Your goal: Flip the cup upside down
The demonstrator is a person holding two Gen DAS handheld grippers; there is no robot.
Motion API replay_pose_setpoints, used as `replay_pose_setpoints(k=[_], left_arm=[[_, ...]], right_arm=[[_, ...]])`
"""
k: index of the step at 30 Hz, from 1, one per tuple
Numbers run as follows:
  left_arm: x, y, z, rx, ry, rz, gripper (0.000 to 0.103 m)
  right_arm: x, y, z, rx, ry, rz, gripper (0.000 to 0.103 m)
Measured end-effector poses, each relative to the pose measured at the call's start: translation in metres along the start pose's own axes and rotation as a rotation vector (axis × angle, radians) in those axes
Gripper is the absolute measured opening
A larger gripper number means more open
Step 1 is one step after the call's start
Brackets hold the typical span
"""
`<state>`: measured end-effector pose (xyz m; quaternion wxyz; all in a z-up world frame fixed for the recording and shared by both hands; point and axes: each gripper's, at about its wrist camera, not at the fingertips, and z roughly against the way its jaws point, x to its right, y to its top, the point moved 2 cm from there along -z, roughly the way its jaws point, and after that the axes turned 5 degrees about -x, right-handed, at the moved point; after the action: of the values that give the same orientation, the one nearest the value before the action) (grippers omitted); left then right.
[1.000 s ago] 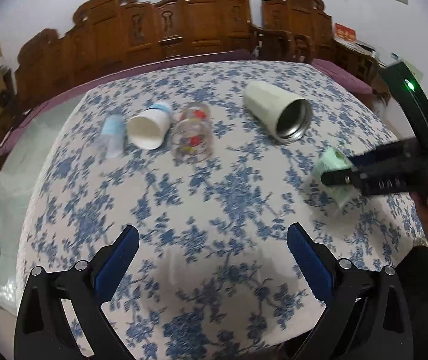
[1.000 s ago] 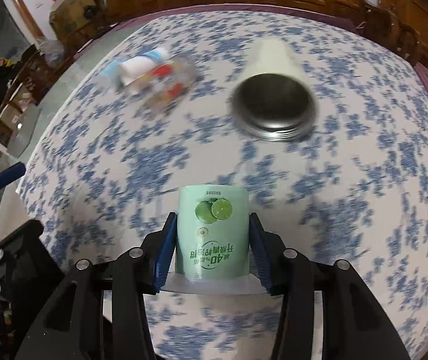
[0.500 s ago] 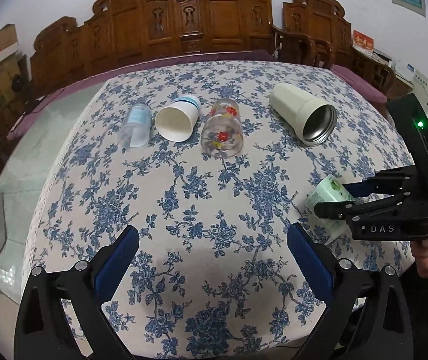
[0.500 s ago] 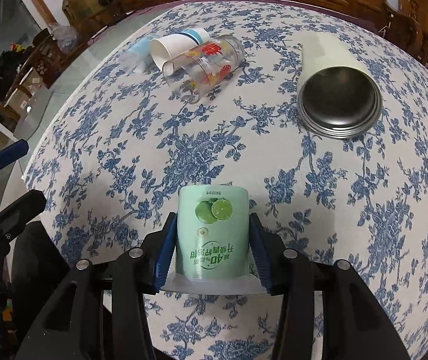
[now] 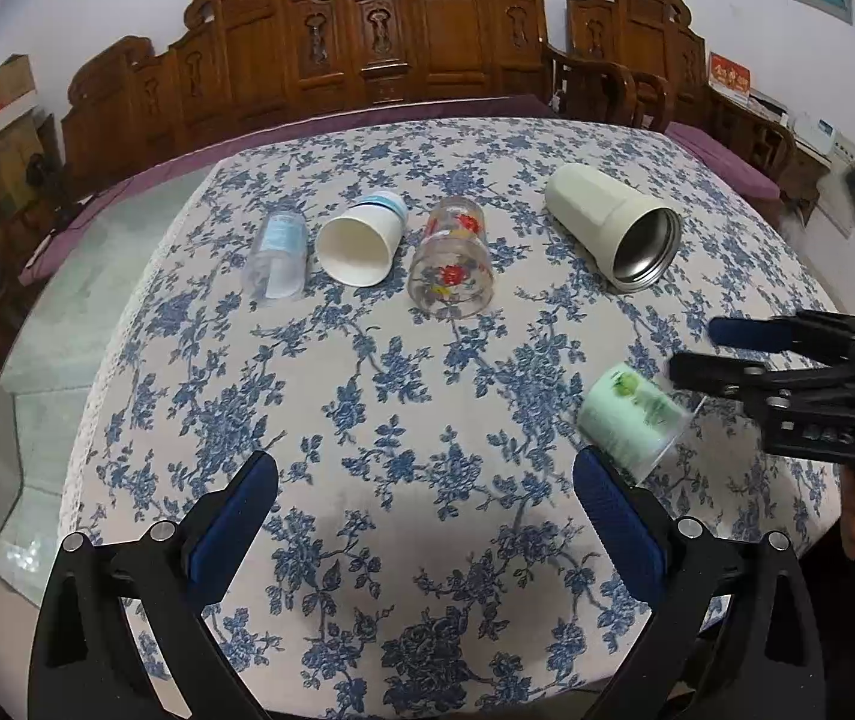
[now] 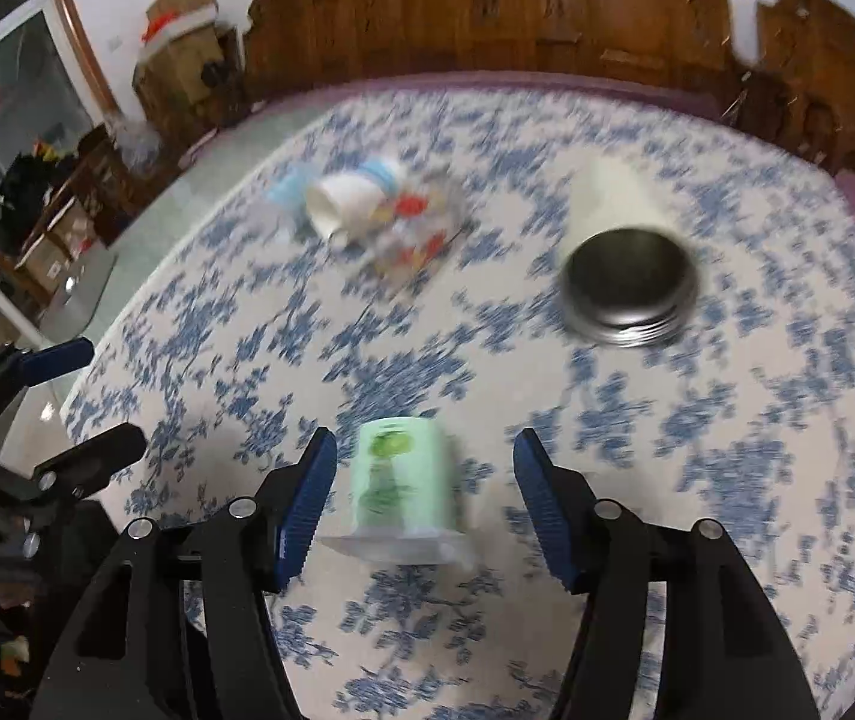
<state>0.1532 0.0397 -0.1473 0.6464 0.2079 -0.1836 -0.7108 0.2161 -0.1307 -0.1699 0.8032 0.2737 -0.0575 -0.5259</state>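
A light green plastic cup (image 6: 402, 489) with a lime print stands on the floral tablecloth with its wide clear rim down. It stands between the fingers of my right gripper (image 6: 425, 501), which is open and does not touch it. The cup also shows in the left wrist view (image 5: 633, 420), tilted by the lens, just left of the right gripper (image 5: 700, 351). My left gripper (image 5: 424, 525) is open and empty above the table's near edge.
Several cups lie on their sides farther back: a cream steel-lined tumbler (image 5: 616, 231), a flower-printed glass (image 5: 452, 267), a white paper cup (image 5: 360, 246) and a clear plastic bottle (image 5: 277, 258). Carved wooden chairs (image 5: 427, 30) stand behind the table. The right wrist view is motion-blurred.
My right gripper has opened and let go of the green cup, which now stands rim down on the cloth. The right gripper has pulled back a little. The left gripper has not changed.
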Motion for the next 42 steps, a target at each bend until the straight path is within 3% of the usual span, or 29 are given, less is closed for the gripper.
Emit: replay_pose_setpoints(k=[9,20,35,42], left_arm=[[0.031,0.026,-0.021,-0.083,-0.065,-0.013,0.095],[0.066,0.047,-0.074,-0.272,-0.138,0.094,0.080],[0.084,0.042,-0.101,-0.438,-0.226,0.293,0.072],[0.089,0.044,-0.113,-0.489,-0.194,0.306,0.061]], right_arm=[[0.043,-0.053,0.046,0.189,-0.101,-0.079,0.075],[0.091,-0.090,0.026,0.187,-0.145,-0.168,0.076],[0.085,-0.091,0.019,0.183,-0.117,-0.163,0.076],[0.084,-0.091,0.020,0.185,-0.108,-0.161,0.076]])
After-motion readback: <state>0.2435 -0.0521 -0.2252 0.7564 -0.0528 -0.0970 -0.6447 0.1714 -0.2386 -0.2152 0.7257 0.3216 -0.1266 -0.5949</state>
